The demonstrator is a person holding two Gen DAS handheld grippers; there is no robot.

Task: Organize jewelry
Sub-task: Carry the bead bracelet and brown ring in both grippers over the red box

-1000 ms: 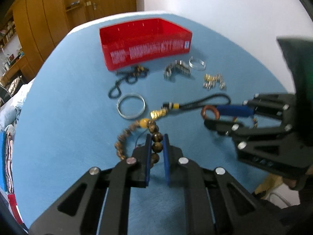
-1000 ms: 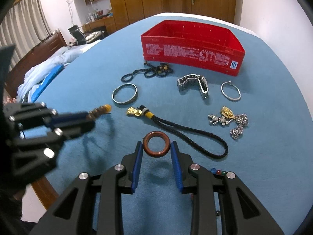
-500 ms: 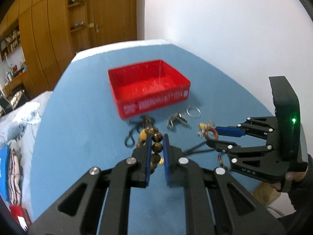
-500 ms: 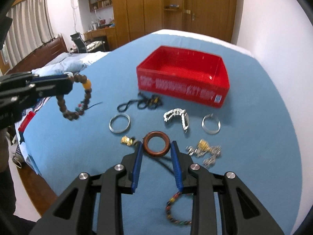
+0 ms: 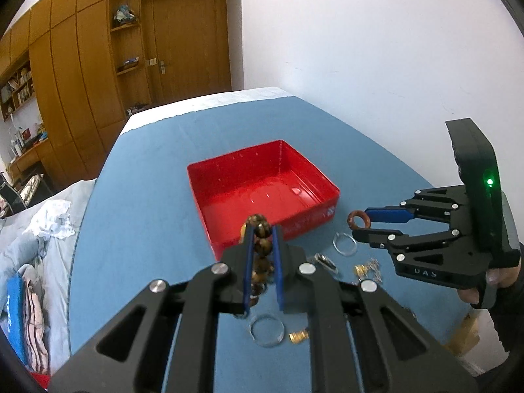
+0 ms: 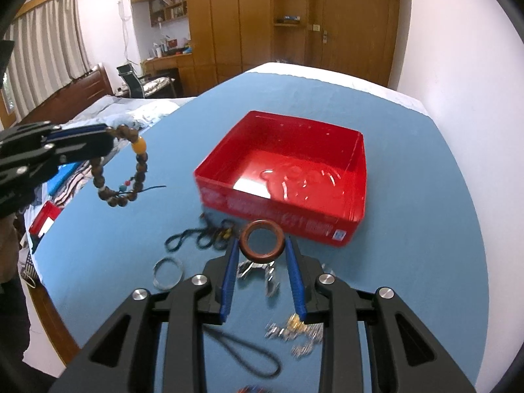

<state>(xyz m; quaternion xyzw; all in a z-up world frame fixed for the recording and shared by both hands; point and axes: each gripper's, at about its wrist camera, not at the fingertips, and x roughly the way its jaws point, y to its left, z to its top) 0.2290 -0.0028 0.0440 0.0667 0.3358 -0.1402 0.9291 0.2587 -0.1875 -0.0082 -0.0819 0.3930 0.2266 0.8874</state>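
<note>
The left claw [image 5: 262, 229] grips a bead bracelet [image 6: 122, 170]; the right claw [image 6: 262, 249] pinches a brown ring [image 6: 261, 241]. At twelve o'clock the red tray [image 6: 278, 208] sits open, bare desk [image 6: 425, 196] around its rim.

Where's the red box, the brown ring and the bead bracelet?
red box [image 6: 278, 208]: right wrist view, on its near outer wall.
brown ring [image 6: 262, 251]: right wrist view, on its lower rim.
bead bracelet [image 6: 139, 145]: right wrist view, on its orange bead.

Red bin [image 6: 285, 177] open-topped, bare inside; jewelry [image 6: 209, 237] crowds its front.
</note>
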